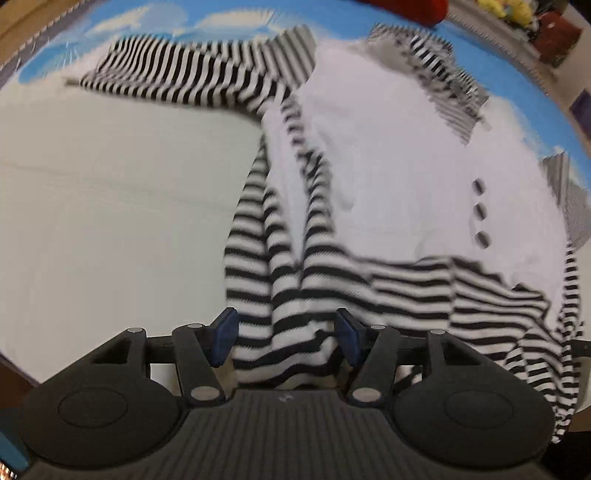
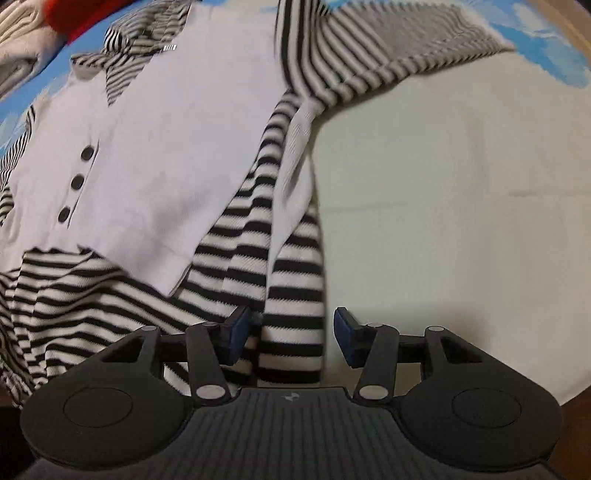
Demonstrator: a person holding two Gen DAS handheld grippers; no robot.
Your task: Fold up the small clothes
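In the left wrist view, the left gripper (image 1: 286,338) has its blue-padded fingers (image 1: 224,336) spread apart, with a bunched fold of the small garment, white-bodied with black-and-white striped knit sleeves and hem (image 1: 388,155), lying between them. The pads look to flank the striped cloth without squeezing it, though motion blur leaves this uncertain. The garment spreads across the right half of the scene on a pale cream cloth surface (image 1: 110,203). One striped sleeve (image 1: 192,70) stretches to the far left. Three dark round buttons (image 1: 480,212) run in a line on the white front, right of centre. A blue sheet printed with white clouds (image 1: 155,18) shows along the far edge, with a red object (image 1: 413,9) at the far right.

In the right wrist view, the right gripper (image 2: 291,334) also stands with fingers parted, and the end of a striped sleeve (image 2: 291,306) lies between the blue pads (image 2: 345,338), closer to the left pad; a gap shows at the right pad. The white front with its buttons (image 2: 77,182) lies to the left, the cream surface (image 2: 461,203) to the right.
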